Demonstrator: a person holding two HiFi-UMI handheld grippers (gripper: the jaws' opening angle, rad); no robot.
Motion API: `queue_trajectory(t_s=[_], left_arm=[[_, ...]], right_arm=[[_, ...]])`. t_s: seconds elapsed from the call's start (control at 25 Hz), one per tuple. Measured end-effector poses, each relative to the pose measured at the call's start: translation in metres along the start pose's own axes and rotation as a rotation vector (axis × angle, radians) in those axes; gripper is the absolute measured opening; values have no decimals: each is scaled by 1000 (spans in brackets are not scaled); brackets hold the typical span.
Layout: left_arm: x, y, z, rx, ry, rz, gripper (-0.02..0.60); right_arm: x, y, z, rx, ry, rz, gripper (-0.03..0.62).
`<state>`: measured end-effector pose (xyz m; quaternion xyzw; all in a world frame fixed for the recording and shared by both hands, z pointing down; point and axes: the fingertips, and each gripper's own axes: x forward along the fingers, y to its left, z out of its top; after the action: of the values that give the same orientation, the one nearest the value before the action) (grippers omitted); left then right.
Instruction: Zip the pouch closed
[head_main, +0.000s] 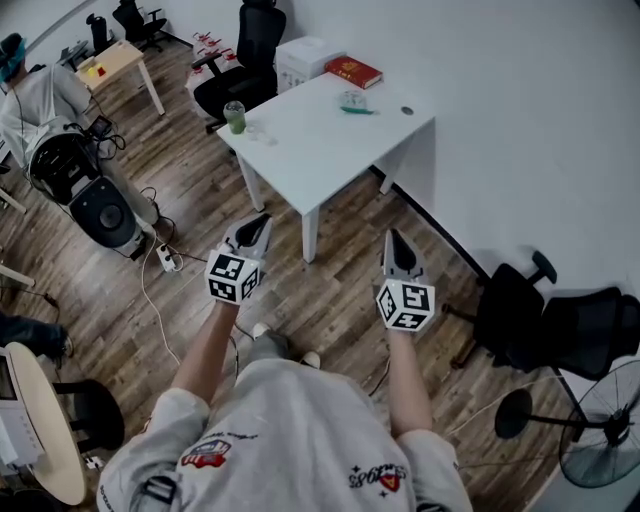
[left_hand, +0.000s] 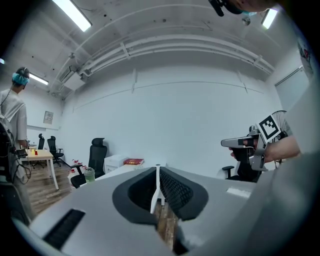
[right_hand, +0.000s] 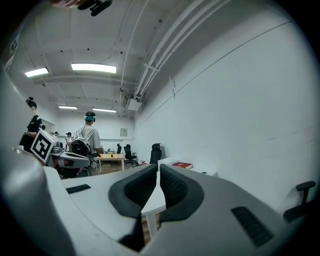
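The person's grey shirt (head_main: 290, 440) fills the bottom of the head view, and two bare forearms (head_main: 205, 350) reach forward from it. The left gripper (head_main: 256, 224) and the right gripper (head_main: 393, 240) are held out side by side above the wooden floor (head_main: 330, 290), well apart from each other, both pointing roughly level toward a white table (head_main: 300, 150). In each gripper view the two dark ribbed pads (left_hand: 172, 192) meet with nothing between them, so both tongs are fully closed and empty. The table stands a little ahead of the jaw tips, and neither gripper touches it. On its top a green cup (head_main: 235, 117) sits near the left corner. The small pale teal pouch (head_main: 354, 102) lies toward the far edge, too small here to show how its zip stands. A red book (head_main: 353, 71) lies just beyond the pouch at the far corner. Behind the table stand a white box (head_main: 303, 60) and a black office chair (head_main: 258, 35), both near the white wall.
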<state>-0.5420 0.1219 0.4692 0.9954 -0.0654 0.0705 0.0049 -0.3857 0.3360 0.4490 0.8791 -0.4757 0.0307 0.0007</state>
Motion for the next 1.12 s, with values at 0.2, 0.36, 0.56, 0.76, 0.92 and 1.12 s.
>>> queue_trajectory(t_s=[0.2,0.36,0.56,0.76,0.92,1.12], left_arm=[[0,-2,3,-1,-11,-15,45],[4,-4,4,0,-2,-23,144],[8,-4,3,-12,-5,-22,283],[23,-10,0,-40,-6,-23,322],[18,-16,2,-47,-7,-32,322],[30,-22,3,-49,-6,-18,322]], right_arm=[[0,4,4,-14,-33,15,95],[-1,1,4,-20,-45,5,171],[0,-3,3,-24,-59,-13,267],[4,-24,-2,-29,-71,-63,356],[-2,-18,-2,-15,-63,-39,354],[-2,-24,-8,-19,-52,-11,350]])
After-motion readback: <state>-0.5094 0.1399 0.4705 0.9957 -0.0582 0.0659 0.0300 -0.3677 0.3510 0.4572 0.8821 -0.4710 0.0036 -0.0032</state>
